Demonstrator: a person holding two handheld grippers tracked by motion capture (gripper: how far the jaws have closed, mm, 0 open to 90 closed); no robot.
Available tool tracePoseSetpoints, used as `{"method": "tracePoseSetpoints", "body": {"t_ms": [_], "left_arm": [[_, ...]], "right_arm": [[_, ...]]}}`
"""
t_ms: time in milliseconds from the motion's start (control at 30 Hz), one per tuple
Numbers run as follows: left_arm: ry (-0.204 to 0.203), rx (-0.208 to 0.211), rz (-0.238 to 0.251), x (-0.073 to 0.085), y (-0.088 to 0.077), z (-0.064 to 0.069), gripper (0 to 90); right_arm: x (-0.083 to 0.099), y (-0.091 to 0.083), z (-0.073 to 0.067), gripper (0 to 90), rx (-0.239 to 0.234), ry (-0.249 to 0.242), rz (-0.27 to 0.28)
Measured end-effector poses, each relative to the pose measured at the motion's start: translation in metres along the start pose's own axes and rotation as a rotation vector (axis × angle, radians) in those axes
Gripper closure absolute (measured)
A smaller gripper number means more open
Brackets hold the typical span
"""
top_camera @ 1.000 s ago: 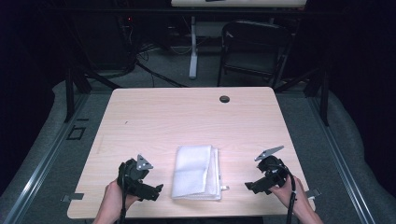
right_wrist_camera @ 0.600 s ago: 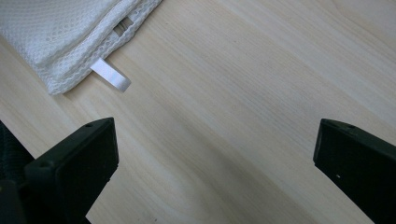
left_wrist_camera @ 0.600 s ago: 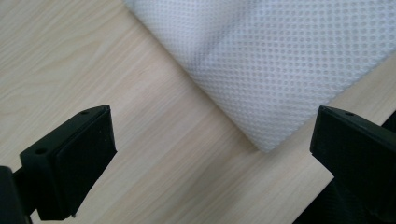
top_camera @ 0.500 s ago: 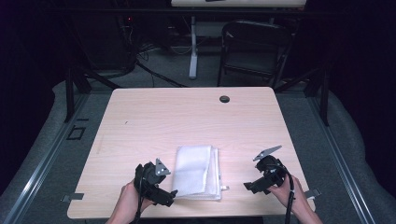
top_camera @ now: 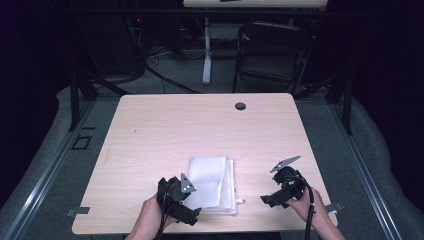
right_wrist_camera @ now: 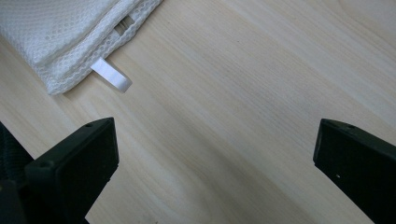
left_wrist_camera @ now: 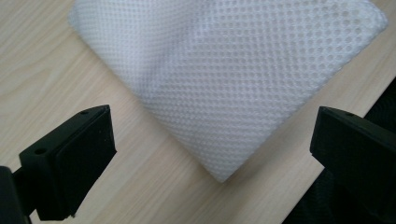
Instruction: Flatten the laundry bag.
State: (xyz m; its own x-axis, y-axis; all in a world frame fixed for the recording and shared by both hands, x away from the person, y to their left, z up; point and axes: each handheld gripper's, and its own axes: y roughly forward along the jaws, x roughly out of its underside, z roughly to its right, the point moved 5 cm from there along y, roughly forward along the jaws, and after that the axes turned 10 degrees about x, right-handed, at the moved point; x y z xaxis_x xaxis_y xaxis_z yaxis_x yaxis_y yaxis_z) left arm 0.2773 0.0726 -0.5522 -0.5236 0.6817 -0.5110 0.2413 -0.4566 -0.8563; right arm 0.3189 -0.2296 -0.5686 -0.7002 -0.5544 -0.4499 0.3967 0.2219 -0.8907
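A folded white mesh bag (top_camera: 212,184) is seen lying flat on the light wooden table (top_camera: 165,130), close to its near edge. The left gripper (top_camera: 189,214) is held at the bag's near left corner, its jaws spread wide on either side of that corner (left_wrist_camera: 219,175), apparently without touching it, though this cannot be confirmed. The right gripper (top_camera: 265,199) is held apart from the bag, over bare wood, its jaws likewise wide open. A small white tab (right_wrist_camera: 111,74) is shown projecting from the bag's edge.
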Motion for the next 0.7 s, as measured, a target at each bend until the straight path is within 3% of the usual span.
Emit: {"method": "tracePoseSetpoints", "body": {"t_ms": [100,467,700], "left_arm": [[0.011,0.011,-0.003,-0.003,0.005,0.005,0.0],[0.089,-0.008,-0.036,-0.019,0.028,0.024,0.0],[0.107,-0.005,-0.046,-0.027,0.037,0.028,0.7]], "right_arm": [[0.000,0.000,0.000,0.0,0.002,0.002,0.003],[0.000,0.001,-0.001,0.0,-0.006,0.007,0.004],[0.000,0.001,-0.001,0.0,-0.011,0.005,-0.003]]}}
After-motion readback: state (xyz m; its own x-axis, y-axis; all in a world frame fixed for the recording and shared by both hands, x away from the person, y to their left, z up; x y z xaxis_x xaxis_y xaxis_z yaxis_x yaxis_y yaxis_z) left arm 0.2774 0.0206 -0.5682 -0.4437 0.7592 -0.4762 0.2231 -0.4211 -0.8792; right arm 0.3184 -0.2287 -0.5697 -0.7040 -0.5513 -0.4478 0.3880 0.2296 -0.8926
